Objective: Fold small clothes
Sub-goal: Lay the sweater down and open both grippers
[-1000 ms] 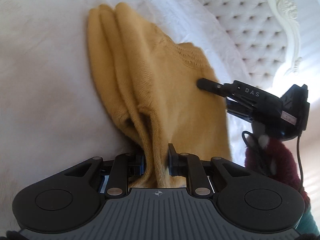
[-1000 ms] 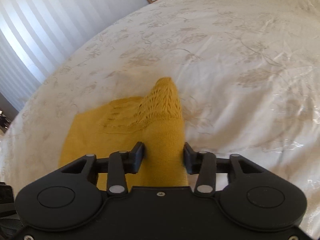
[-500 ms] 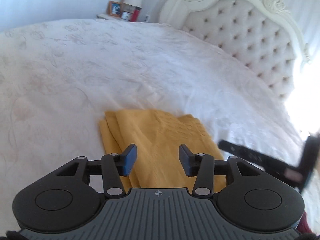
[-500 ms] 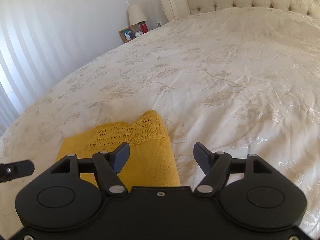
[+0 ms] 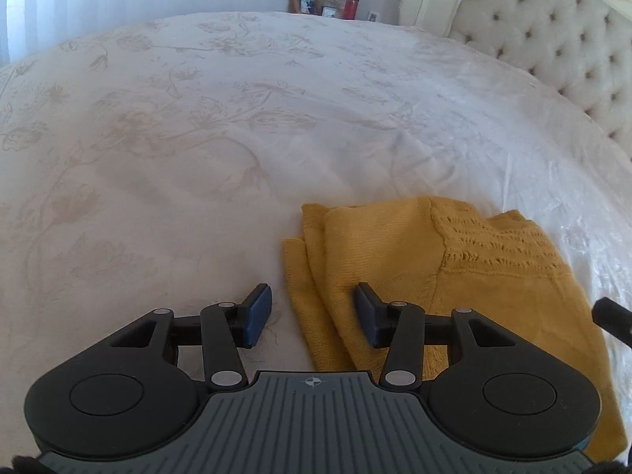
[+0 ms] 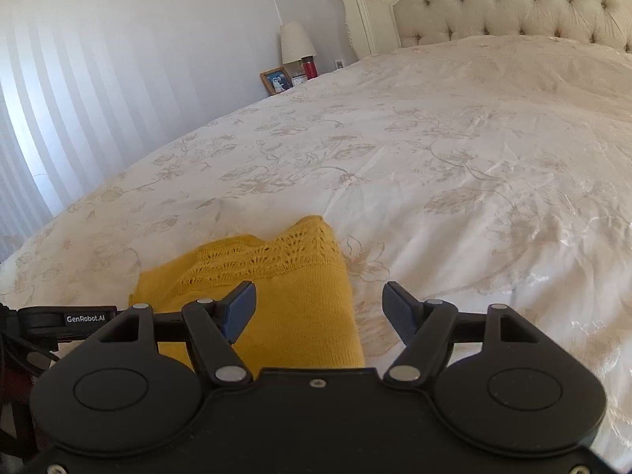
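A mustard-yellow knitted garment (image 5: 414, 260) lies folded flat on the white flowered bed cover (image 5: 197, 138). In the left wrist view my left gripper (image 5: 312, 314) hovers open above the garment's left edge, and its pads touch nothing. The right gripper's dark tip (image 5: 610, 316) pokes in at the right edge. In the right wrist view the garment (image 6: 284, 296) shows its lacy band on top. My right gripper (image 6: 320, 308) stands wide open over the garment's right edge, holding nothing. At the left edge of that view sits the left gripper's labelled body (image 6: 85, 318).
The bed cover (image 6: 474, 177) stretches far ahead and to both sides. A tufted cream headboard (image 6: 513, 0) closes the far end. Beyond the far edge of the bed stand a lamp (image 6: 296, 43), a photo frame (image 6: 275, 80) and a red cup (image 6: 309, 67).
Both grippers held folds of the garment a second ago; both have let go, opened and drawn back. The garment now rests flat, and the left view has tipped up towards the far wall.
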Demonstrator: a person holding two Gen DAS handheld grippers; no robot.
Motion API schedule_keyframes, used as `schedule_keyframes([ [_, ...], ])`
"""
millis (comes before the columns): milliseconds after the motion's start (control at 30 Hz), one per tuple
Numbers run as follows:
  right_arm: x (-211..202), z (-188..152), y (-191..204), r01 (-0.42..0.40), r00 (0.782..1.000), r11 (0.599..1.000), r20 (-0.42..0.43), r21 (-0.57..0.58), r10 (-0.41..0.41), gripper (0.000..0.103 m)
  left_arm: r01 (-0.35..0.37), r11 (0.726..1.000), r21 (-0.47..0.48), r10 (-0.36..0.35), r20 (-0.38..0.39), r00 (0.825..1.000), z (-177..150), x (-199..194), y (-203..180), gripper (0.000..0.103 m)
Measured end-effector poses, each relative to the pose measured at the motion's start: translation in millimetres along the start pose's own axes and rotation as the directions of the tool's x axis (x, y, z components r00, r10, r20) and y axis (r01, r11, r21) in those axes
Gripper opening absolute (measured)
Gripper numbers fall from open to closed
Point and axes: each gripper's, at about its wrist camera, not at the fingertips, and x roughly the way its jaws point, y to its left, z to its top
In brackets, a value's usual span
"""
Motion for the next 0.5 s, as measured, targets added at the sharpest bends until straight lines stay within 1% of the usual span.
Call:
schedule_keyframes([
  [100,10.9,8.5,4.3,0.006,1.000,1.000,0.000,-0.016,-0.006,0.075,-0.008,1.000,0.028,0.008,0.006,1.000,-3.0,-4.3,-1.3,0.047],
  [133,18.9,9.0,7.8,0.011,1.000,0.999,-0.023,-0.037,-0.012,0.076,-0.008,1.000,0.021,0.007,0.005,1.000,-3.4,-5.0,-0.4,0.047],
  [167,29.6,7.1,12.5,0.031,0.997,0.997,-0.067,-0.073,-0.036,0.077,-0.007,1.000,0.011,0.007,0.005,1.000,-3.8,-5.3,0.7,0.047],
  [200,42.7,2.3,17.3,0.052,0.990,0.992,-0.124,-0.116,-0.066,0.077,-0.008,1.000,0.006,0.008,0.004,1.000,-4.0,-4.3,-0.6,0.047],
  [233,54.7,-7.0,20.5,0.050,0.981,0.987,-0.180,-0.150,-0.077,0.077,-0.013,1.000,0.010,0.013,0.003,1.000,-4.1,-3.0,-2.0,0.047],
  [267,57.3,-12.9,20.3,0.037,0.980,0.989,-0.187,-0.145,-0.064,0.077,-0.021,1.000,0.024,0.021,0.001,1.000,-5.0,-2.7,-3.4,0.048],
  [333,49.3,-10.6,17.0,0.027,0.985,0.991,-0.167,-0.133,-0.049,0.077,-0.030,0.998,0.053,0.029,0.004,1.000,-3.0,0.7,-7.0,0.048],
  [400,34.2,-6.8,15.9,0.036,0.992,0.990,-0.117,-0.139,-0.052,0.077,-0.034,0.998,0.049,0.034,-0.001,0.999,0.2,-7.0,-8.9,0.047],
  [433,23.2,-5.4,16.6,0.034,0.994,0.989,-0.098,-0.142,-0.048,0.077,-0.040,0.998,0.041,0.040,0.002,0.999,1.2,-14.8,-10.4,0.047],
  [500,4.8,-2.0,16.7,0.013,0.996,0.991,-0.083,-0.137,-0.025,0.077,-0.044,0.998,0.045,0.042,0.036,0.998,-0.1,-38.2,-15.9,0.046],
])
